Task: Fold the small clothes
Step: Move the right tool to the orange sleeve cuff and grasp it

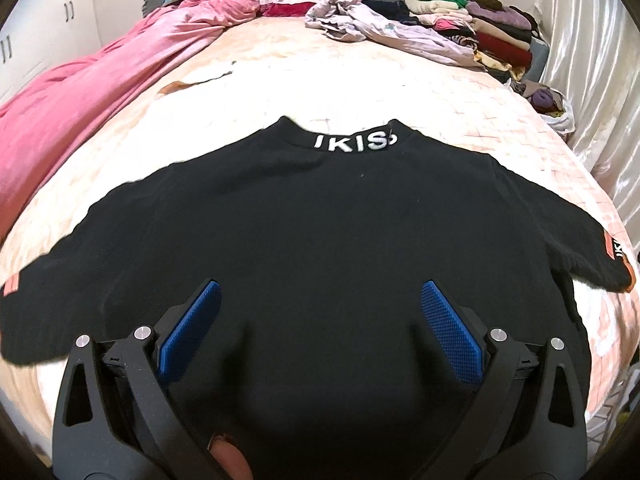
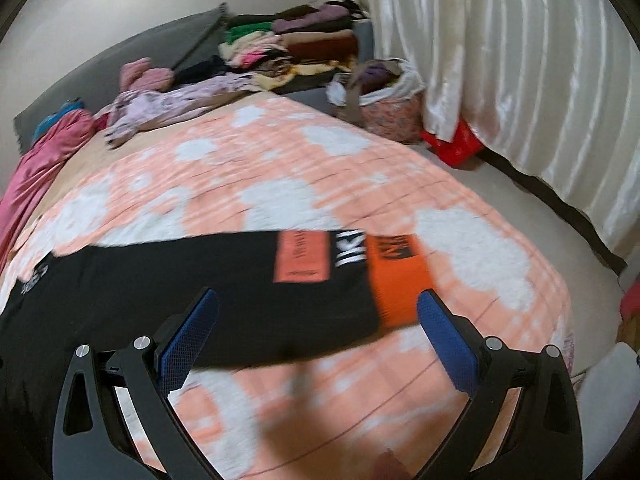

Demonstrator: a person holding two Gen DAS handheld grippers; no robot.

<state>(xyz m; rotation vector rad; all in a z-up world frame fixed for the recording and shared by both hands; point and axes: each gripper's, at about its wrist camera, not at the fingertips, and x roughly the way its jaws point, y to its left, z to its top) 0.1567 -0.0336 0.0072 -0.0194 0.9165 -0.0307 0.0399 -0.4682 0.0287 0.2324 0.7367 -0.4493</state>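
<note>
Black sweatshirt (image 1: pixel 320 216): spread flat on the bed, collar away from the left wrist camera, both sleeves stretched out to the sides; white lettering on the collar.
Right sleeve (image 2: pixel 248 280): lying straight across the bedspread in the right wrist view, ending in an orange cuff (image 2: pixel 396 284); a peach patch (image 2: pixel 302 256) and white letters just before the cuff.
Left gripper (image 1: pixel 320 320): jaws spread wide, hanging over the lower body of the sweatshirt, nothing between the blue pads (image 1: pixel 192 328).
Right gripper (image 2: pixel 318 324): jaws spread wide, framing the cuff end of the sleeve; contact with the cloth impossible to tell through the blur.
Bedspread (image 2: pixel 280 176): peach with white patches, under the garment.
Pink blanket (image 1: pixel 80 120): bunched along the left side of the bed.
Lilac garment (image 1: pixel 372 28): crumpled at the far end.
Folded clothes stack (image 1: pixel 472 28): at the far right corner, beside the white curtain (image 2: pixel 520 80).
Floral bag (image 2: pixel 392 108): on the floor near the curtain, stuffed with cloth.
</note>
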